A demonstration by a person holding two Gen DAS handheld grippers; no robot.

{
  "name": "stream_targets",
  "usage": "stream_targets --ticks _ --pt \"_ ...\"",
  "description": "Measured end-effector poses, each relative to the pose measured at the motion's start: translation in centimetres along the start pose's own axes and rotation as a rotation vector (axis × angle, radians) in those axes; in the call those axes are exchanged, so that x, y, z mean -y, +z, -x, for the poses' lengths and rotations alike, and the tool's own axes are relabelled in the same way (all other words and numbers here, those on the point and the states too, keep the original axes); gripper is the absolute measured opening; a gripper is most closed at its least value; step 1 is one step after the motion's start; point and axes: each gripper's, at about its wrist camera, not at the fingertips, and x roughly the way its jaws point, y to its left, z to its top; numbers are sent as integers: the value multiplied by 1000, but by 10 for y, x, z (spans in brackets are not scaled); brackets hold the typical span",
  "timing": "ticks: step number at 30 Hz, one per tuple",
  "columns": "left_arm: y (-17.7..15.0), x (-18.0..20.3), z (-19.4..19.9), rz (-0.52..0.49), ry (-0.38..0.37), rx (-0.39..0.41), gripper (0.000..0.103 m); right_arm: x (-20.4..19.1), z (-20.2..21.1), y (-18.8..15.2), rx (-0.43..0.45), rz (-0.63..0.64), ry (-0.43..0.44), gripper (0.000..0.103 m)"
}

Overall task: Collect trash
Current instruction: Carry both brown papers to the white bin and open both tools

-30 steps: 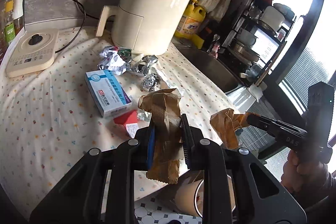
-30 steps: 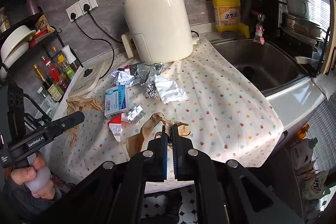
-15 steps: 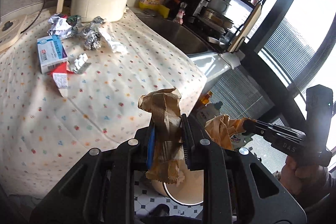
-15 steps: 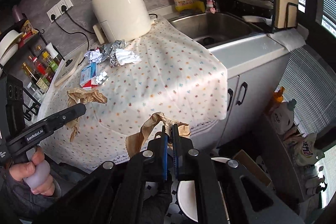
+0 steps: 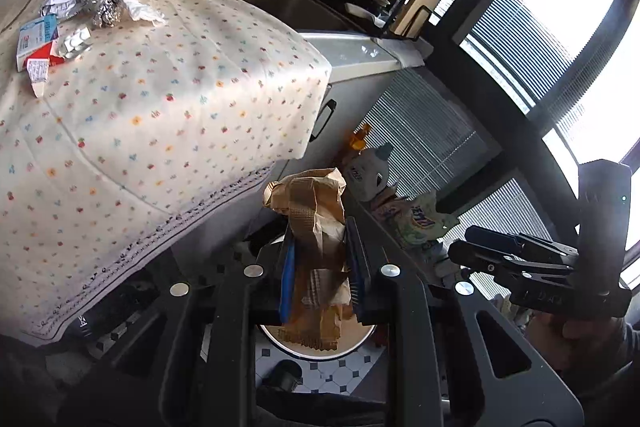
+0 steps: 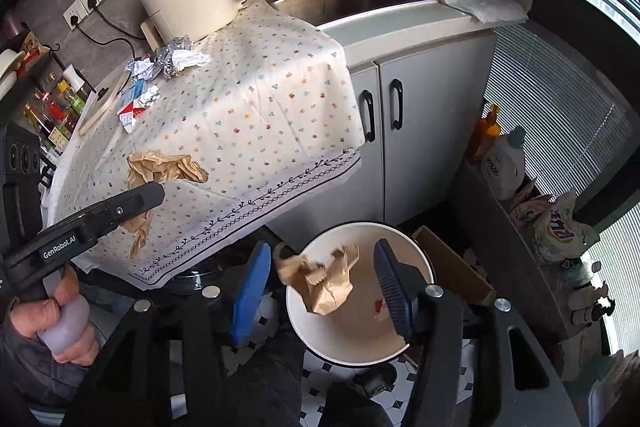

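My left gripper was clenched on one crumpled brown paper bag, creased and torn at its lower edge, held at lower centre of the left wrist view directly over the white bin. My right gripper stood released, its two blue pads wide apart. Between them, at lower centre of the right wrist view, a second brown paper wad hung over or lay in the white bin; I could not tell whether it had landed. That made two brown paper pieces. A small red scrap lay inside the bin. On the dotted tablecloth, upper left, I saw a cluster of foil and paper scraps.
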Motion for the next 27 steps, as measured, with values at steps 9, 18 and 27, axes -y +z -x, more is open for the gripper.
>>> stream_targets --ticks 9,18,27 --pt "-23 32 -39 -26 -39 -89 23 48 22 -27 6 -65 -62 58" --pt "-22 48 -56 -19 -90 -113 74 78 38 -43 29 -137 -98 59" --pt "-6 30 -24 4 -10 -54 83 61 26 -30 29 -112 -38 60"
